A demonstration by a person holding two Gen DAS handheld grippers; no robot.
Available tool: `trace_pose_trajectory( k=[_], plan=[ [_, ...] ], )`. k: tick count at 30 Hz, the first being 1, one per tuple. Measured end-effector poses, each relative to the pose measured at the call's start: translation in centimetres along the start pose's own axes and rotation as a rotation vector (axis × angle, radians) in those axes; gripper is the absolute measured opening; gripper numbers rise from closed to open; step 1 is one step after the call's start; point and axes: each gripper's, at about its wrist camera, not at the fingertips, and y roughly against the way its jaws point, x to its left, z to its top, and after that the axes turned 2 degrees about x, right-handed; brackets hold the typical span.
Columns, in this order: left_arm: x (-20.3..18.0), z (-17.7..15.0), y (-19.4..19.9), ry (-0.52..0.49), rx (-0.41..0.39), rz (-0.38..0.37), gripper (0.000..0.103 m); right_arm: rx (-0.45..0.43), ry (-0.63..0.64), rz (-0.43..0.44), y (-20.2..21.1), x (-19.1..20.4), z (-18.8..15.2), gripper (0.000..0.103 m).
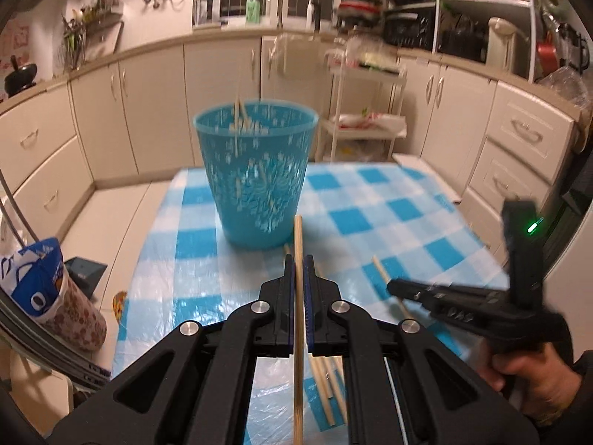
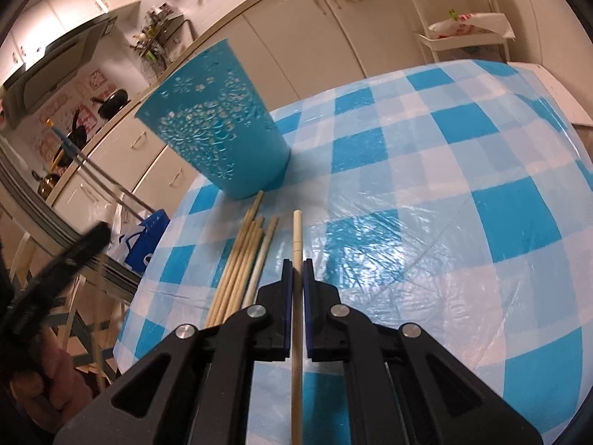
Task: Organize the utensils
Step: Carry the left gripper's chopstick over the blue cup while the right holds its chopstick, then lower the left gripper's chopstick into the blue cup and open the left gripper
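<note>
A blue perforated plastic cup (image 1: 256,174) stands on the checked tablecloth and holds several wooden chopsticks (image 1: 241,118). My left gripper (image 1: 299,259) is shut on one wooden chopstick (image 1: 298,296), held above the table just in front of the cup. My right gripper (image 2: 295,263) is shut on another chopstick (image 2: 296,244), low over the table; it also shows at the right of the left wrist view (image 1: 393,285). A loose bundle of chopsticks (image 2: 244,259) lies on the cloth left of the right gripper, near the cup (image 2: 218,126).
The table (image 2: 444,185) has a blue and white checked cloth under clear plastic. Kitchen cabinets (image 1: 222,85) run behind it, with a white trolley (image 1: 367,118) at the back right. A blue and white bag (image 1: 37,278) sits off the table's left edge.
</note>
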Motion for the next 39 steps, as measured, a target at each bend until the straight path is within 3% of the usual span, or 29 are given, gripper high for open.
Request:
trace_pose_trajectory(
  k=[9, 15, 27, 39],
  plan=[
    [2.6, 5.6, 4.2, 0.067, -0.218, -0.089, 0.004, -0.019, -0.022, 0.010, 0.3, -0.6, -0.1, 0.006],
    [4.8, 10.4, 5.0, 0.115, -0.348, -0.084, 0.004, -0.015, -0.038, 0.026, 0.2, -1.0, -0.1, 0.006],
    [7.3, 18.1, 1.1, 0.204, -0.524, -0.100, 0.004, -0.009, -0.020, 0.022, -0.1, -0.8, -0.2, 0.006],
    [8.6, 19.8, -5.6, 0.318, -0.580, -0.032, 0.004, -0.002, -0.052, 0.056, -0.3, -1.5, -0.1, 0.006]
  ],
)
